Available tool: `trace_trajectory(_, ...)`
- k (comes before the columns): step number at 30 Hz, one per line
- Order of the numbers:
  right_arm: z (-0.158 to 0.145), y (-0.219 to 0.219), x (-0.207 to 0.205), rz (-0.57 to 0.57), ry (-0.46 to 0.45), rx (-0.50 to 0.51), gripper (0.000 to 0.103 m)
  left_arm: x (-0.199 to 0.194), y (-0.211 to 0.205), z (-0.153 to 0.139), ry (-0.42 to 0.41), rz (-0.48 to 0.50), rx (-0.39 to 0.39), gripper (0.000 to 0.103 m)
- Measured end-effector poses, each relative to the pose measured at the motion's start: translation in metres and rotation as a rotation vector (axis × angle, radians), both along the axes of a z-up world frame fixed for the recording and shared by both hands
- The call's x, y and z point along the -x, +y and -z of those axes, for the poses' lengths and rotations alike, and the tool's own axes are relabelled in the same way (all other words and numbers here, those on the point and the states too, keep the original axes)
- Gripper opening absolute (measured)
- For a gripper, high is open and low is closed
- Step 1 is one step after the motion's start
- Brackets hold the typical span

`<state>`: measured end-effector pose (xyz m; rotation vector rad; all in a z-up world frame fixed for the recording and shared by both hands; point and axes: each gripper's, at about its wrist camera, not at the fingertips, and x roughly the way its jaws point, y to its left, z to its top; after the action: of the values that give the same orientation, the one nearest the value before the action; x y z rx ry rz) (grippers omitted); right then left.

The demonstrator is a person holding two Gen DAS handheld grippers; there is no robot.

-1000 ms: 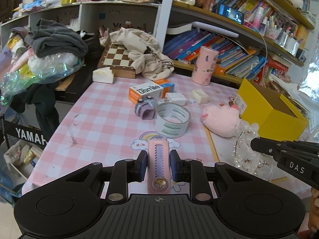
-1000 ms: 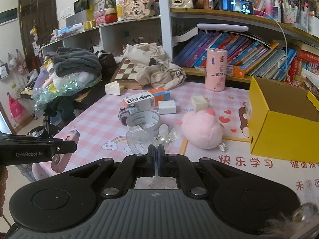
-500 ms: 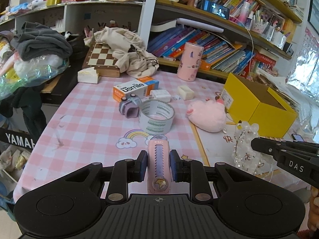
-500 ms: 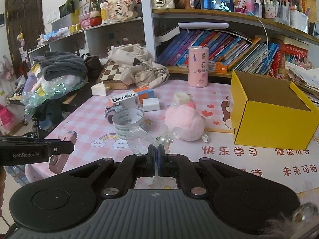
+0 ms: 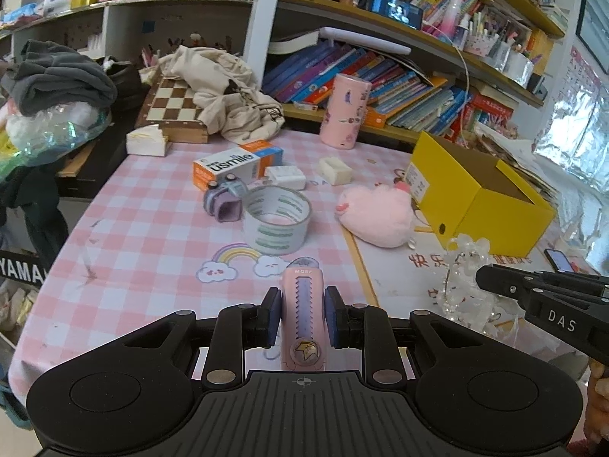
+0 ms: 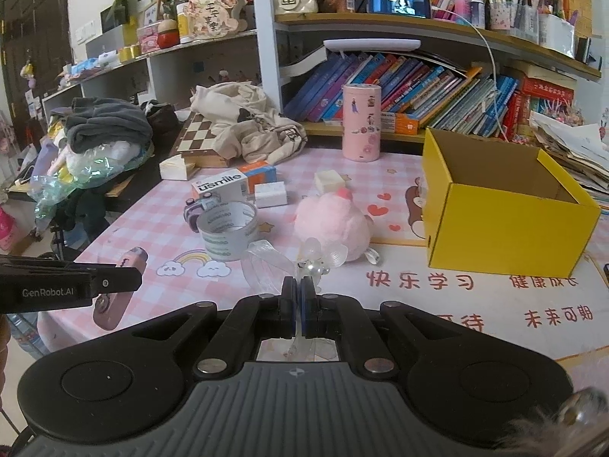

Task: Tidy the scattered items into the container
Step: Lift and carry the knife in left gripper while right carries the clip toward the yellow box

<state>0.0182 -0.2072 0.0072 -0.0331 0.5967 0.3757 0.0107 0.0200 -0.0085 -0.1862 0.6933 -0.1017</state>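
Left gripper (image 5: 302,321): its jaws pinch a pink plastic utility knife with a toothed blue slider (image 5: 302,312), which stands lengthwise between the blue pads with its rounded tip pointing forward past the fingertips. The right wrist view shows the same knife (image 6: 116,297) held above the near left corner of the pink-and-white checked tablecloth (image 5: 152,243). Right gripper (image 6: 298,297): jaws pressed nearly together on a clear ribbon bow hair ornament with pearl-like beads (image 6: 304,262), whose loops fan out just ahead of the fingertips; the left wrist view shows it (image 5: 464,278) hanging at the tip of that gripper. The open yellow cardboard box (image 6: 502,221) sits at the right of the table, well apart from both held items. On the cloth lie a roll of clear packing tape (image 5: 277,219), a fluffy pink plush toy (image 5: 377,217) and an orange-and-white "usmile" carton (image 5: 236,163). The lower part of the bow is hidden behind the right fingers, and the box floor is not visible from the left wrist view. Compared with a second earlier, both grips are unchanged, while the box and plush toy lie farther left in each view.
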Motion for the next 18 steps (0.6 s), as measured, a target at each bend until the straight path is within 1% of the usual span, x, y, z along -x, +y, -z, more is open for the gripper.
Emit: trace_trajectory(18, 0.000, -0.039, 0.003, 0.119, 0.001, 0.001, 0.003, -0.021, -0.039, 0.002, 0.006, 0.120, 0.004, 0.023)
